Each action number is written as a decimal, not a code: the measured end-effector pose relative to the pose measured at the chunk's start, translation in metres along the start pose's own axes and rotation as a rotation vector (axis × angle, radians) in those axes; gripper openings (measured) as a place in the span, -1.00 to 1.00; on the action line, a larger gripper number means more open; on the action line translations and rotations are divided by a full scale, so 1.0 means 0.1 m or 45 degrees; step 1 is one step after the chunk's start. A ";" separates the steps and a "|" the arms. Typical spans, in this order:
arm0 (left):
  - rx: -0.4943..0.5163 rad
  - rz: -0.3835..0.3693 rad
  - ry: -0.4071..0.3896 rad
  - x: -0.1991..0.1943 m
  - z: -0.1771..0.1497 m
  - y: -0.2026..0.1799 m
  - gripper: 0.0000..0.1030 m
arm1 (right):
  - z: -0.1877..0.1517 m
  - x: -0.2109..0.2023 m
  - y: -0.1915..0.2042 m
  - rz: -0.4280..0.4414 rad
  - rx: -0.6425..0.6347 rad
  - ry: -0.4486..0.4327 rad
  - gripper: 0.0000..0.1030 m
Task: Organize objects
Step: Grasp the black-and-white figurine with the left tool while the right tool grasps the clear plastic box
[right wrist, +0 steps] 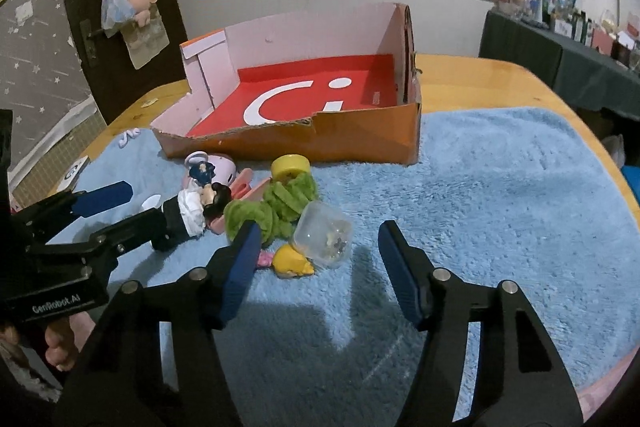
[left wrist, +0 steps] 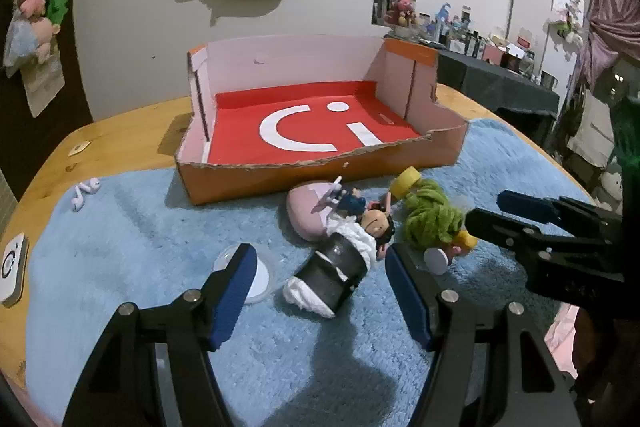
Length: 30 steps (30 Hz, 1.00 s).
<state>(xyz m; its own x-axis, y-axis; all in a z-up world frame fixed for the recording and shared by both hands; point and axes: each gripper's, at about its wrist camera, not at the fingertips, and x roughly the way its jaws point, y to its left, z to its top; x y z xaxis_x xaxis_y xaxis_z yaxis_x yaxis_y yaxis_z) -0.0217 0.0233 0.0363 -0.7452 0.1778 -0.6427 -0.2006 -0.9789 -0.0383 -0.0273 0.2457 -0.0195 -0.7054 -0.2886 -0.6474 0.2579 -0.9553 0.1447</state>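
Right now both the left gripper and right gripper hover spread wide, empty, over toys on the blue towel.

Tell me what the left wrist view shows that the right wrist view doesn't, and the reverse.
Only the left wrist view shows the round clear lid lying flat on the blue mat. Only the right wrist view shows the clear dome capsule and the yellow toy beside it. Both show the empty orange box, the doll in black and white, the green scrunchie, and both grippers, left gripper and right gripper, with jaws open.
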 end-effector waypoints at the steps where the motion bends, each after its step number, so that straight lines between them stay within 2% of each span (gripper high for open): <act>1: 0.007 -0.003 0.005 0.01 0.01 -0.01 0.34 | 0.01 0.02 -0.01 -0.001 0.002 0.005 0.15; 3: 0.023 -0.012 0.022 0.06 0.01 -0.02 0.18 | 0.01 0.04 -0.03 0.000 0.006 0.012 0.07; 8: 0.044 -0.043 0.061 0.14 0.01 -0.06 -0.04 | 0.03 0.12 -0.07 0.012 0.028 0.050 -0.03; 22: 0.132 -0.037 0.089 0.22 -0.04 -0.08 -0.05 | 0.02 0.24 -0.13 0.066 0.095 0.111 -0.10; 27: 0.143 -0.045 0.091 0.22 -0.04 -0.06 -0.05 | 0.02 0.25 -0.11 0.099 0.099 0.119 -0.30; 30: 0.125 -0.060 0.093 0.22 -0.03 -0.03 -0.06 | 0.02 0.25 -0.07 0.102 0.078 0.129 -0.32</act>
<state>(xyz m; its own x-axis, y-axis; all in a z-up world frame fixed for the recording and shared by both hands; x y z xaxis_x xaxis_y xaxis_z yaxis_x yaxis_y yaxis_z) -0.0356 0.0298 0.0200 -0.6859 0.2118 -0.6962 -0.2981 -0.9545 0.0033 -0.0482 0.2449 -0.0352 -0.6131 -0.3591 -0.7037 0.2676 -0.9325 0.2428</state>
